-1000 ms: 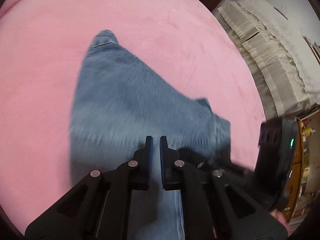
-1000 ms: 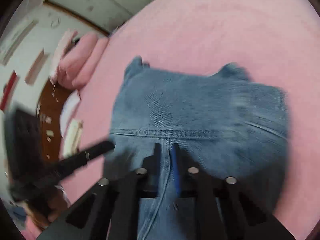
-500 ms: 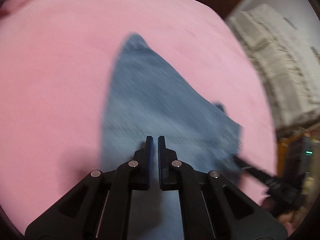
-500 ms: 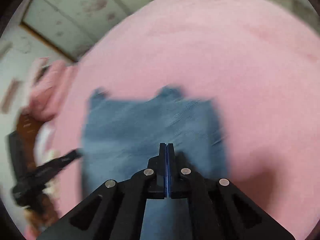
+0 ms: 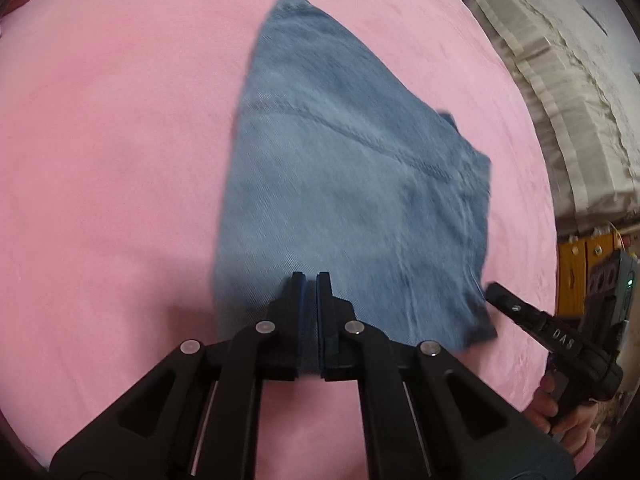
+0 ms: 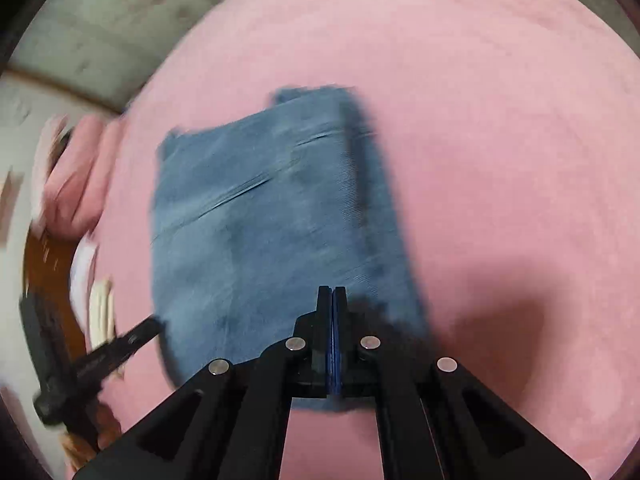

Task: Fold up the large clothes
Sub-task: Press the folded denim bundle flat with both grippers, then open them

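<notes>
Here one folded pair of jeans [image 5: 348,184] lies on one pink blanket [image 5: 112,152].

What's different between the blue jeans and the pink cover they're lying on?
The folded jeans are faded blue denim; the pink cover is plain pink and plush. The jeans take up a small patch; the cover fills nearly the whole view. The jeans show stitched seams and a layered edge; the cover shows none. Both are fabric lying flat.
</notes>
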Action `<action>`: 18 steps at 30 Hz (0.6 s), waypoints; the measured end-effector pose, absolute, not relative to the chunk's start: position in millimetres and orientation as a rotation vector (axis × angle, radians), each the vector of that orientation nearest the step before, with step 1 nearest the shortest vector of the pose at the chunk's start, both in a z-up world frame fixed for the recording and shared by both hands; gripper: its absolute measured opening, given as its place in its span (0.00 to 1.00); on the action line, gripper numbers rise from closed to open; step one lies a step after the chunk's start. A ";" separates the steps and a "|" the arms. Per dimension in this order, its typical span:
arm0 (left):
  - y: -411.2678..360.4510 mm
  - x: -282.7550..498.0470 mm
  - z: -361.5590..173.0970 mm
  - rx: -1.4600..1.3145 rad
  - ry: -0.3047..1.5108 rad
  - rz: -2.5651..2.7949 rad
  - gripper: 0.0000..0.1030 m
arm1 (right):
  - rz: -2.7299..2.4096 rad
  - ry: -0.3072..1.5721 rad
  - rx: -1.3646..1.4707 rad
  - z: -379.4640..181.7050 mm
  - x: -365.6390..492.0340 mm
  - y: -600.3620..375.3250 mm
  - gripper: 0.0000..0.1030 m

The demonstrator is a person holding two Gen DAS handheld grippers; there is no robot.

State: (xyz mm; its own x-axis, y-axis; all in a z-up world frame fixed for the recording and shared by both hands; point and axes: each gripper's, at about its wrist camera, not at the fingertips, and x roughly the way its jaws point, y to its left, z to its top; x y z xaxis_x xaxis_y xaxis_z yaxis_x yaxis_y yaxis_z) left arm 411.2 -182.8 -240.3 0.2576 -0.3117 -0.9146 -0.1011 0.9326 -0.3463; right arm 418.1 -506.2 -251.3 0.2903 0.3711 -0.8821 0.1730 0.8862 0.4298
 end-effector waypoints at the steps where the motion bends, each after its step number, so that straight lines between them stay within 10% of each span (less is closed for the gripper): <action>1: -185.8 401.6 -241.5 -0.362 1.323 -0.138 0.02 | 0.193 1.286 0.488 -250.5 415.4 -495.7 0.00; 10: -194.1 347.0 -223.8 -0.217 1.354 0.054 0.02 | 0.078 1.310 0.218 -243.4 377.3 -469.9 0.07; 14: -197.8 332.4 -210.3 -0.207 1.427 0.055 0.04 | 0.122 1.337 0.191 -221.7 362.0 -446.1 0.42; 16: -203.1 327.1 -197.7 -0.184 1.432 0.051 0.13 | 0.138 1.341 0.182 -210.3 359.1 -426.6 0.55; 18: -206.9 322.4 -182.4 -0.160 1.411 0.051 0.54 | 0.156 1.343 0.166 -185.8 344.6 -422.3 0.64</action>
